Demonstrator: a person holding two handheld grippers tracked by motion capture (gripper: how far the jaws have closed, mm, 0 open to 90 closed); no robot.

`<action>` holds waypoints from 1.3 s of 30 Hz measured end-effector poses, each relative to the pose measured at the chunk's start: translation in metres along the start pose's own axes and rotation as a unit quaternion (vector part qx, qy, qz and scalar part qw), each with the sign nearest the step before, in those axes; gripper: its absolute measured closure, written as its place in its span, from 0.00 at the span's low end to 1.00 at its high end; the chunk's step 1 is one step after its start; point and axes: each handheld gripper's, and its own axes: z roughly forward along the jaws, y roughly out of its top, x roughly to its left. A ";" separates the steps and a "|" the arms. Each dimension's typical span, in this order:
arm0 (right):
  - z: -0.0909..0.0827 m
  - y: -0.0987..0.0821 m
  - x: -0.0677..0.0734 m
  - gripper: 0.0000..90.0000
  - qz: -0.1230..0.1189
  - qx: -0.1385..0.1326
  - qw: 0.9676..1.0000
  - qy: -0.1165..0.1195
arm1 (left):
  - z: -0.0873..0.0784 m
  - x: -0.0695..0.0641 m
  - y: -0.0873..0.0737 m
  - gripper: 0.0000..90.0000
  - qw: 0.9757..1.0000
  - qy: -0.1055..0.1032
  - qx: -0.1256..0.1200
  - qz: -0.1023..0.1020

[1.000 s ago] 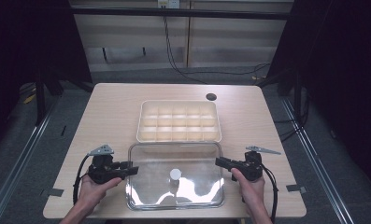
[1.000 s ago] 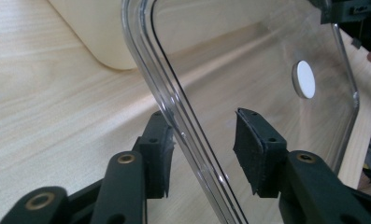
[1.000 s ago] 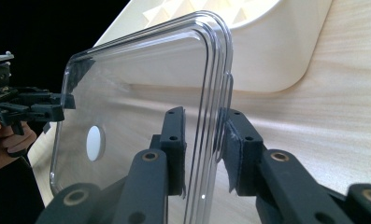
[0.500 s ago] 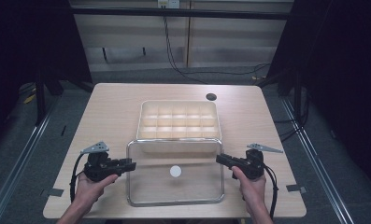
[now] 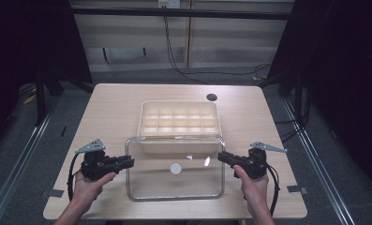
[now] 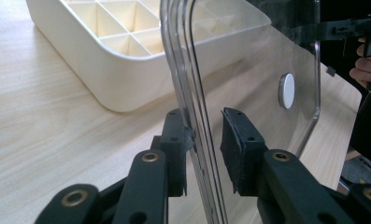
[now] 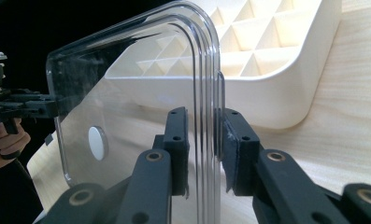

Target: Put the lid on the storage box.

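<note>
Clear lid (image 5: 174,168) is held in the air by both grippers, one on each short edge. Left gripper (image 5: 127,162) pinches the left edge and right gripper (image 5: 222,157) the right edge. In the gripper views each pair of jaws sits either side of the rim (image 6: 192,116), pads close in on it; the left view leaves a sliver of gap at one pad, but I read both as clamped on the lid.

Change: a second ago the lid lay lower and nearer the table's front edge, clear of the tray (image 5: 179,123). It has since come up and moved away from the person, and its far edge now overlaps the tray's near wall in the high view. Looks like the lid is being carried over to close the tray. It is not on yet, and most of the compartments are uncovered.

Hard to tell: how high the lid sits above the table (image 5: 108,108), and whether it is level. The white disc (image 5: 175,168) at its centre could be a knob or a sticker. Compartments look empty, though glare washes them out. Dark round spot (image 5: 212,97) near the table's far right corner is unclear.
</note>
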 end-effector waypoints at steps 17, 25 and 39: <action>0.000 0.021 0.011 0.82 -0.029 -0.014 0.999 -0.006 | -0.011 -0.002 0.017 0.83 1.000 0.001 -0.031 -0.001; -0.003 0.028 0.009 0.81 -0.022 -0.021 0.999 -0.009 | -0.009 -0.002 0.025 0.83 0.999 0.003 -0.032 0.003; -0.003 0.048 0.010 0.81 -0.016 -0.034 0.999 -0.001 | -0.011 -0.002 0.046 0.83 0.999 0.004 -0.048 0.006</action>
